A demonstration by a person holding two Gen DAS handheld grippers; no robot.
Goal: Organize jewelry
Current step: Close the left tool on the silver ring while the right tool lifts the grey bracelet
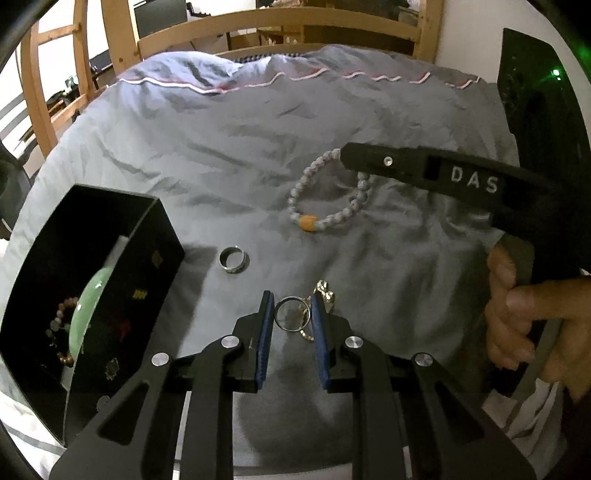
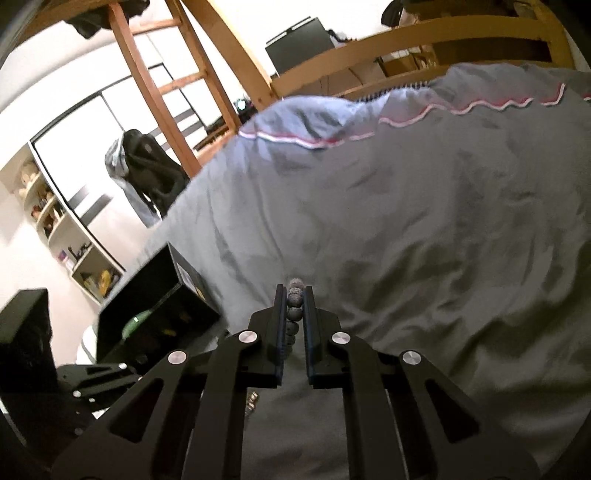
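A grey beaded bracelet [image 1: 332,199] with one orange bead hangs from my right gripper [image 1: 345,157] above the grey duvet. In the right wrist view the right gripper [image 2: 295,295] is shut on the bracelet's beads [image 2: 294,306]. My left gripper [image 1: 291,306] is closed onto a silver key ring [image 1: 291,314] with a gold chain [image 1: 325,291] beside it. A silver band ring [image 1: 233,259] lies on the duvet left of it. A black jewelry box [image 1: 147,258] stands at the left, holding a green bangle [image 1: 86,314] and a brown bead bracelet [image 1: 59,328].
The duvet [image 1: 221,147] covers the bed, with a wooden bed frame [image 1: 258,22] behind. In the right wrist view the box [image 2: 155,306] is at the lower left, with shelves [image 2: 55,221] and a hanging jacket [image 2: 144,173] beyond the bed edge.
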